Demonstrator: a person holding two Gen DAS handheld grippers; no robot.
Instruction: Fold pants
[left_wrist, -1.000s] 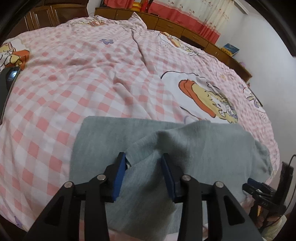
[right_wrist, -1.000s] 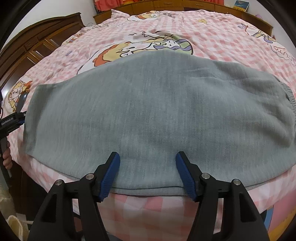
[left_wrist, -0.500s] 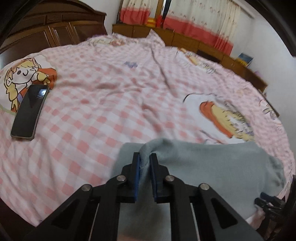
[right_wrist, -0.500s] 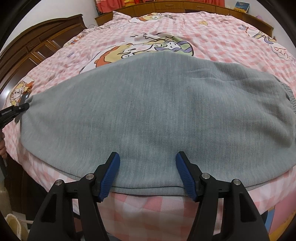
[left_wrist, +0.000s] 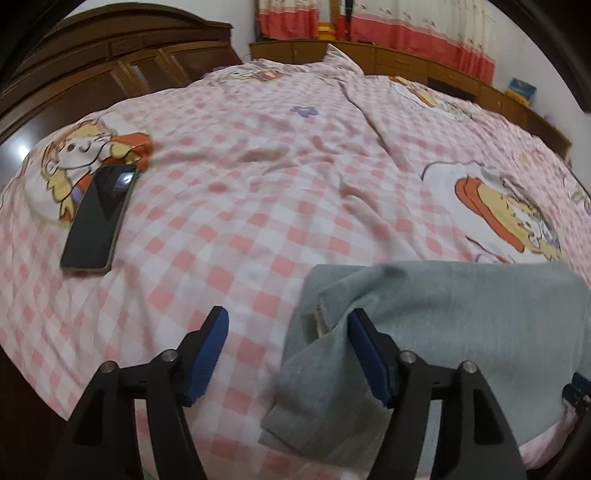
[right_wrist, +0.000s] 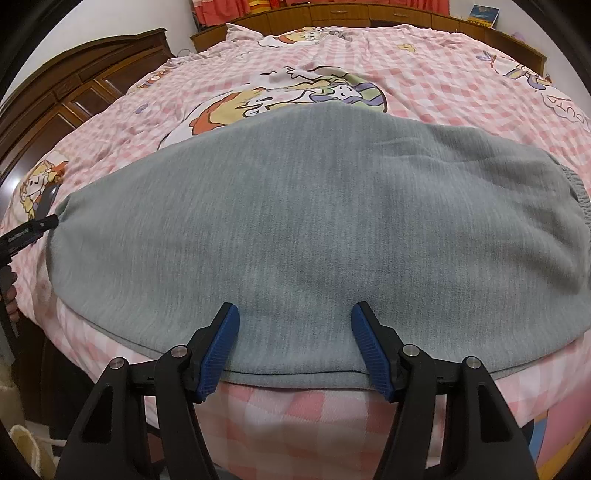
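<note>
Grey pants (right_wrist: 314, 229) lie flat on my bed (left_wrist: 258, 192), spread wide across the near edge, with the stretchy waist at about 3 o'clock in my right view. Pink and white squares cover the bed, with cartoon pictures printed here and there. My right gripper (right_wrist: 295, 339) sits at 6 o'clock over the near hem of the pants; its blue pads are wide apart and not pinching the cloth. My left gripper (left_wrist: 288, 347) is at the leg end of the pants (left_wrist: 443, 325). Its jaws are opening. One edge of the grey cloth lies between them, close by the right pad, but the pads are not squeezing it. That end looks rumpled, with a light lining peeking out at the fold. In my right view I can see the tip of my left gripper (right_wrist: 33, 232) at 9 o'clock, right at the leg end. A black phone (left_wrist: 98, 219) lies on the bed at about 10 o'clock in my left view, well apart from the pants. Brown wood cupboards (left_wrist: 110, 70) stand behind the bed.
</note>
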